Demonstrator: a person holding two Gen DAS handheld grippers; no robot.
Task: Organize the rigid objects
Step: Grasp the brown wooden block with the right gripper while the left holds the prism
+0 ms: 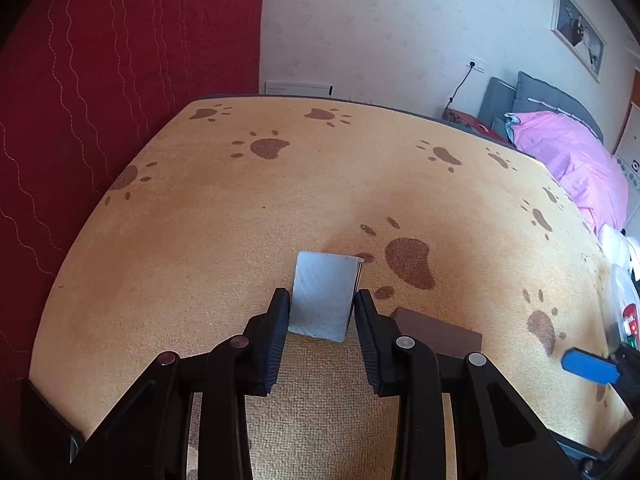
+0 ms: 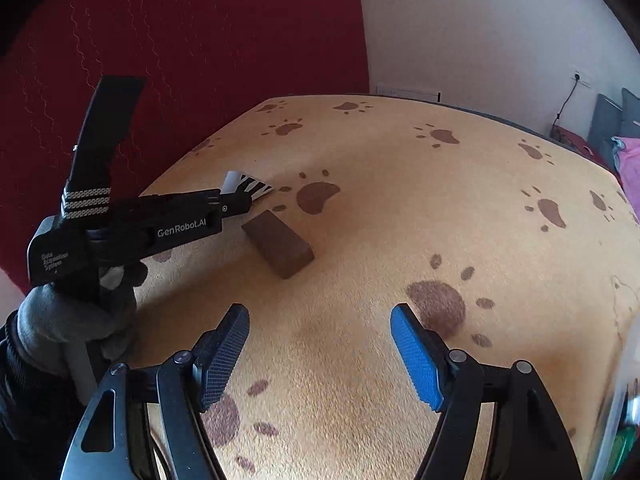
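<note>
Meanwhile left tongs pinch the white block mid-table; right tongs spread.

The left claw covered the side edges of the pale card, so contact there could not be read for certain. The brown block lay partly behind that claw's right finger. At the desk's right edge a clear container was cut off by the picture's border, its contents too small to name. The framed picture on the wall was too small to make out.
</note>
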